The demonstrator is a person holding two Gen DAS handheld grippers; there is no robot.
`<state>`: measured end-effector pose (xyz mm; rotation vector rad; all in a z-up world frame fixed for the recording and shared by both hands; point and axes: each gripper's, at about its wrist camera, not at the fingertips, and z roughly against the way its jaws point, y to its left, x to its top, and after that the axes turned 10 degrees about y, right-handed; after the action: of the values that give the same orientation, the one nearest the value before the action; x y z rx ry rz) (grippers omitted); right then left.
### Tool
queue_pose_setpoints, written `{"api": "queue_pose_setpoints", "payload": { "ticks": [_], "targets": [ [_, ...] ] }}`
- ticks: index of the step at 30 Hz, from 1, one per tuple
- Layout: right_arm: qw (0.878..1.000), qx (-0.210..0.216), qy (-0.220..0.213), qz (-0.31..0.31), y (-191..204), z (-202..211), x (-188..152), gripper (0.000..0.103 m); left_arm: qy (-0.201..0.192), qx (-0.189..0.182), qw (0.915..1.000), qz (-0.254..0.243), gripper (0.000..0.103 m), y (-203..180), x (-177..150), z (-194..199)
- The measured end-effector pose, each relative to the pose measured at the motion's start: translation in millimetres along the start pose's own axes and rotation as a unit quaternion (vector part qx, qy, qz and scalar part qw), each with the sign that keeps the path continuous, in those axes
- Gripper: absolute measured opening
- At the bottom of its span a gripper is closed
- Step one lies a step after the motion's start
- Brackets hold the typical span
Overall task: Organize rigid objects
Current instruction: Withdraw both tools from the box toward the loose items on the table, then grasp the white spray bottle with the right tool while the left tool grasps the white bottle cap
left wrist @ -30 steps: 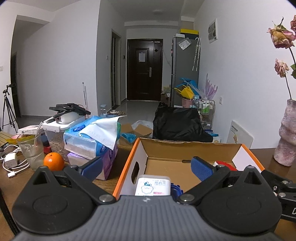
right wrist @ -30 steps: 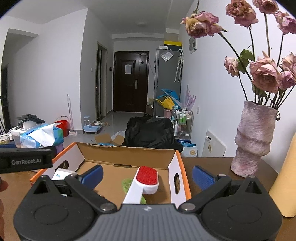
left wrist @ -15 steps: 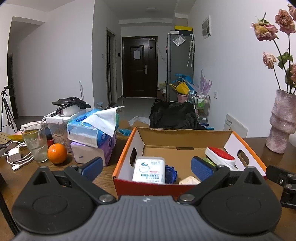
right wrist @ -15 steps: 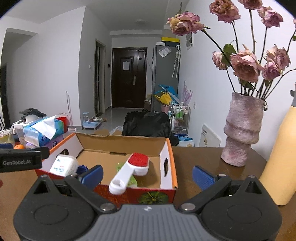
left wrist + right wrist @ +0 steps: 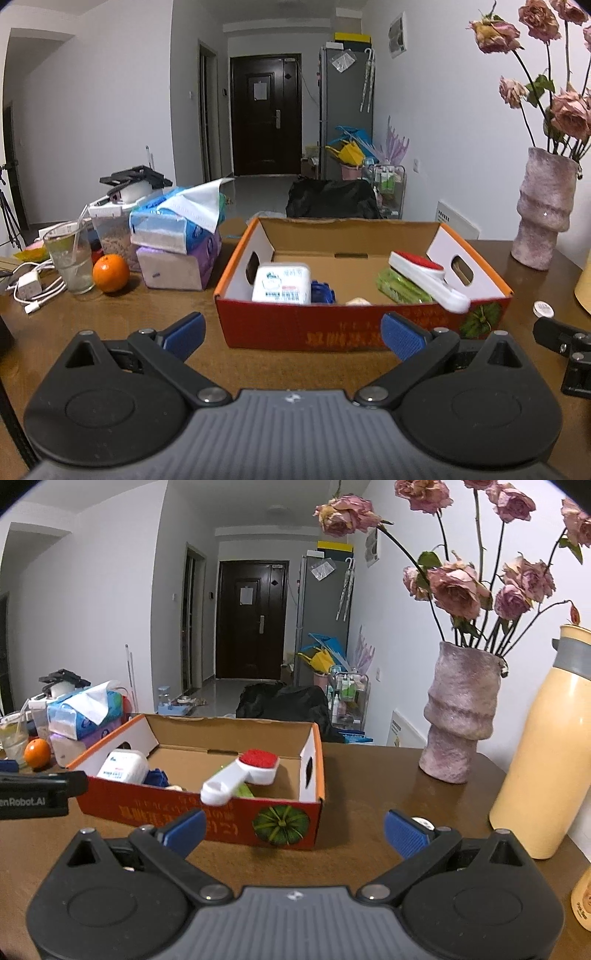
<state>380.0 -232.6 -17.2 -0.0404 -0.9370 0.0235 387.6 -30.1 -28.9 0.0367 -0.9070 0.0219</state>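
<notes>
Cardboard box (image 5: 364,330) sits mid-bench just ahead of both empty claws, left claw (image 5: 291,334) and right claw (image 5: 293,830), each spread wide. Inside, the brush (image 5: 242,779) overhangs the near wall, handle toward the right claw; a white pack (image 5: 282,282) stands leftward, other contents partly hidden.
</notes>
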Motion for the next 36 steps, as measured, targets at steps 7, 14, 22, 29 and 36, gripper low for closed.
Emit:
{"api": "queue_pose_setpoints", "payload": {
  "ticks": [7,14,22,29,36],
  "targets": [
    [1.0,-0.015,0.007,-0.004,-17,12,-17,0.103,0.013,-0.004,0.9999,-0.005,0.103,-9,-12,7],
    [0.999,-0.039,0.02,-0.005,-41,21,-35,0.103,0.027,-0.007,0.9996,-0.007,0.103,-15,-21,10],
    [0.995,-0.082,0.054,-0.004,-80,17,-60,0.103,0.04,-0.011,0.9991,-0.01,0.103,-22,-30,9],
    [0.992,-0.087,0.093,-0.007,-108,7,-83,0.1,0.05,-0.007,0.9986,-0.016,0.103,-29,-36,5],
    [0.99,-0.069,0.116,-0.035,-119,-7,-94,0.089,0.063,-0.001,0.9978,-0.023,0.103,-36,-42,-3]
  ]
}}
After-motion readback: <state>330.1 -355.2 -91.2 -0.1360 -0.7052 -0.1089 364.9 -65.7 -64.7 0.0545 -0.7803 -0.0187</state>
